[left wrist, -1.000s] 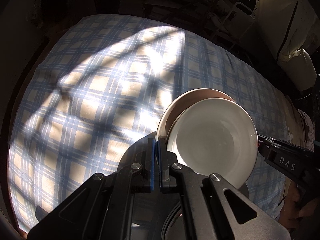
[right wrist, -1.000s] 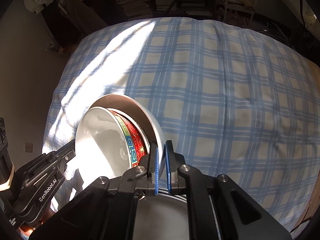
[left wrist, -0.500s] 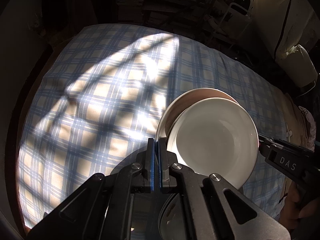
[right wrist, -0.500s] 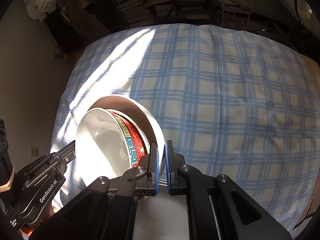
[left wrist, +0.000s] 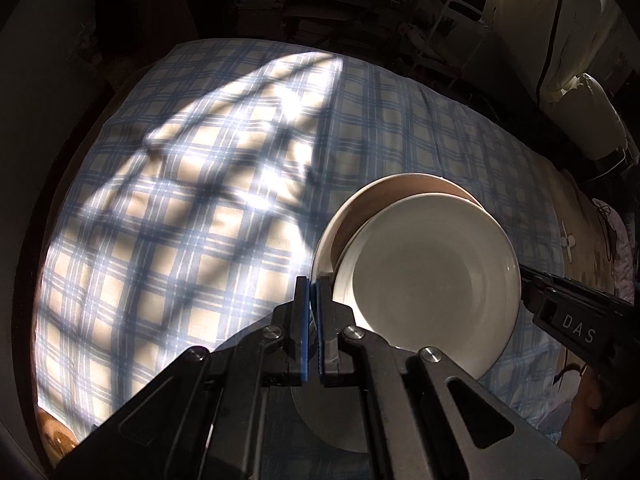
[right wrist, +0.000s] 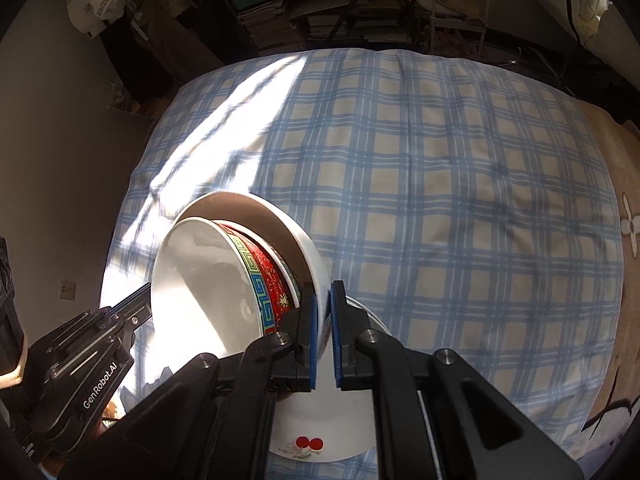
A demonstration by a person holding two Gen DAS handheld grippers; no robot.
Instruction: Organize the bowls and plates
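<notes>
A stack of dishes hangs above the checked cloth, gripped from both sides. My left gripper [left wrist: 313, 284] is shut on the left rim of the large brown-lined bowl [left wrist: 400, 188]. A white bowl [left wrist: 428, 276] is nested inside it. In the right wrist view my right gripper [right wrist: 324, 300] is shut on the same large bowl's [right wrist: 308, 248] opposite rim. Nested in it is a red patterned bowl [right wrist: 268, 276] with a white inside [right wrist: 200, 280]. A white plate with cherries [right wrist: 320, 432] shows below the bowls, under my right gripper.
The blue and cream checked cloth [left wrist: 180, 200] covers a wide soft surface, part sunlit. Cluttered shelves and books [right wrist: 320, 8] stand beyond the far edge. A beige patterned cover [right wrist: 628, 220] lies at the right.
Both grippers and the stack have risen a little, so more of the cloth and the room shows. The grips have not changed.
</notes>
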